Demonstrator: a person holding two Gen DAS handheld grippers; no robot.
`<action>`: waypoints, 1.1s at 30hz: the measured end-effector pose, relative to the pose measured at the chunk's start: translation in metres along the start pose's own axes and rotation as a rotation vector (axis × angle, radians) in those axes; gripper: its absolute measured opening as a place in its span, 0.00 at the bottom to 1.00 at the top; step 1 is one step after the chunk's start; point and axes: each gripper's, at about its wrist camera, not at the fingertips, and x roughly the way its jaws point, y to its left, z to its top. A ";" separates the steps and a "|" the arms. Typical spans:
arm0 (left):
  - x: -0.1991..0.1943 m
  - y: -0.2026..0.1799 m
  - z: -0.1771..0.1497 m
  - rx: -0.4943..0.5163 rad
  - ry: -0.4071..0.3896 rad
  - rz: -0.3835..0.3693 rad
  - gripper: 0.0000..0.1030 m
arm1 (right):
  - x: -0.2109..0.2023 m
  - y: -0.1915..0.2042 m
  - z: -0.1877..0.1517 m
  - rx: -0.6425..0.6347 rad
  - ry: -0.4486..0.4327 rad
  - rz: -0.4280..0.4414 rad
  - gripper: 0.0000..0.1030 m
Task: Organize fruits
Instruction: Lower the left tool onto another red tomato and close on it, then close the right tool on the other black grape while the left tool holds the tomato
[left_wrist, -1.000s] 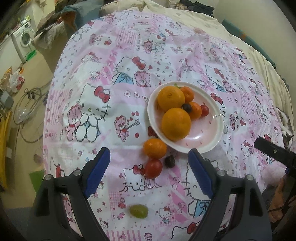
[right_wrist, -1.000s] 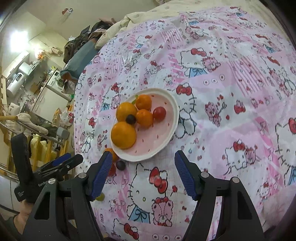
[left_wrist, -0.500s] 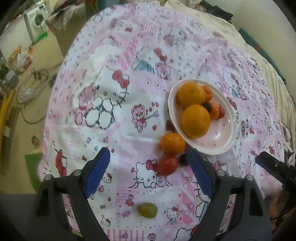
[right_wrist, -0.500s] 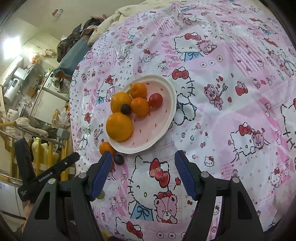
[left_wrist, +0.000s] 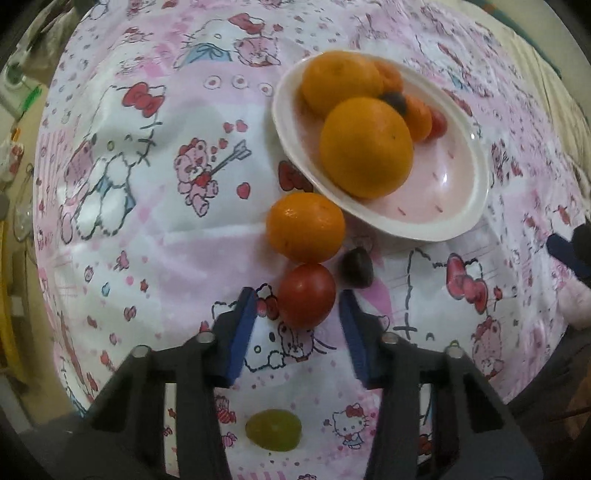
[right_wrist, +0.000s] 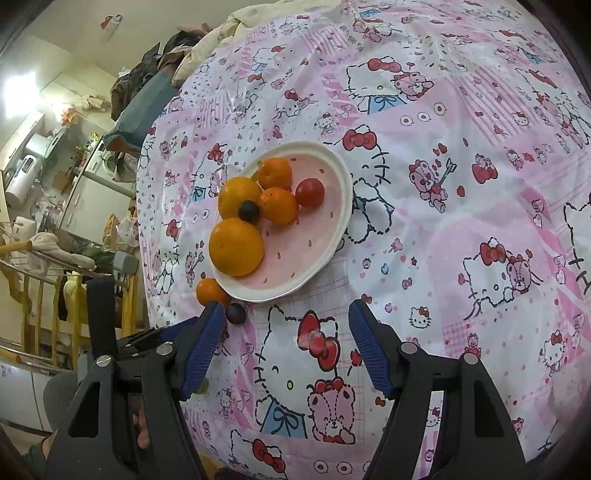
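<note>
In the left wrist view, the left gripper (left_wrist: 297, 299) sits at the lower centre of the frame with its blue-padded jaws apart on either side of a red tomato (left_wrist: 306, 295); the pads stand just beside the fruit, and contact cannot be told. Directly above the tomato lies a loose tangerine (left_wrist: 306, 228), which touches it and lies close against the near rim of the white plate (left_wrist: 476, 206) in the upper right. To the right of the tomato is a dark grape (left_wrist: 356, 267), and at the bottom centre, between the gripper's arms, a green grape (left_wrist: 273, 430) lies on the pink cartoon-cat tablecloth (left_wrist: 147, 206). On the plate, two large oranges (left_wrist: 365, 147) fill the left side, with smaller orange fruits, a dark grape and a small tomato behind them. In the right wrist view, the right gripper (right_wrist: 288, 325) is at the lower centre with its jaws wide apart and nothing between them, over a printed cat face on the cloth. The plate sits left of centre in that frame, and the left gripper's black body shows at the lower left edge.
</note>
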 end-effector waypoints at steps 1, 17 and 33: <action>0.003 -0.001 0.000 0.002 0.009 0.003 0.35 | -0.001 0.000 0.000 0.002 -0.001 0.002 0.70; -0.002 -0.009 -0.010 -0.009 0.031 0.014 0.26 | -0.006 0.001 -0.001 -0.005 -0.005 0.019 0.70; -0.060 0.053 -0.008 -0.231 -0.078 -0.070 0.26 | 0.041 0.024 -0.006 -0.063 0.159 0.083 0.70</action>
